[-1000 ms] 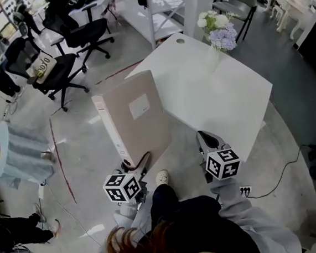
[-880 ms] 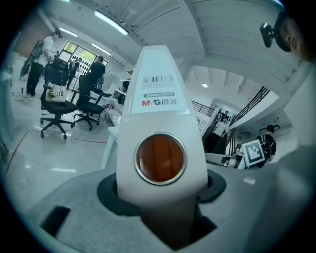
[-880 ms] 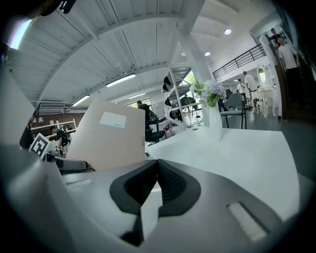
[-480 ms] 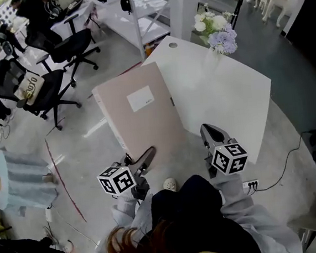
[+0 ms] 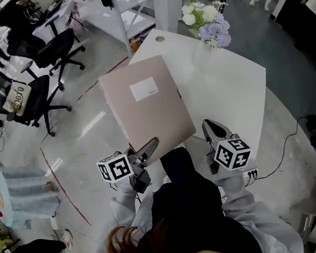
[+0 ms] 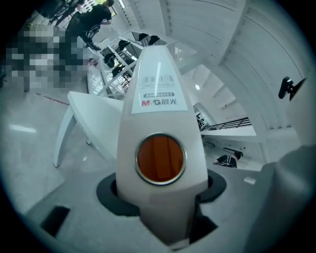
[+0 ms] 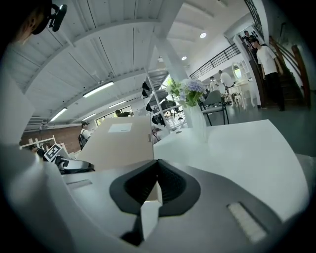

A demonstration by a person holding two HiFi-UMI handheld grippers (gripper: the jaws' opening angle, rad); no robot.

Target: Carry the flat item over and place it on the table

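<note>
Carrying binder (image 5: 147, 104) in left gripper (image 5: 148, 148), fingers pinching spine end so flat face tips toward surface (image 5: 227, 91). Airborne, overhanging near edge, not down yet. Right gripper (image 5: 209, 128) fingers pressed together, empty, just beside binder, probably spare support lol.

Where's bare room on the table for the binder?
The white table is bare from the binder across to the table's right and near edges. Only the far corner is crowded, by the vase of flowers.
</note>
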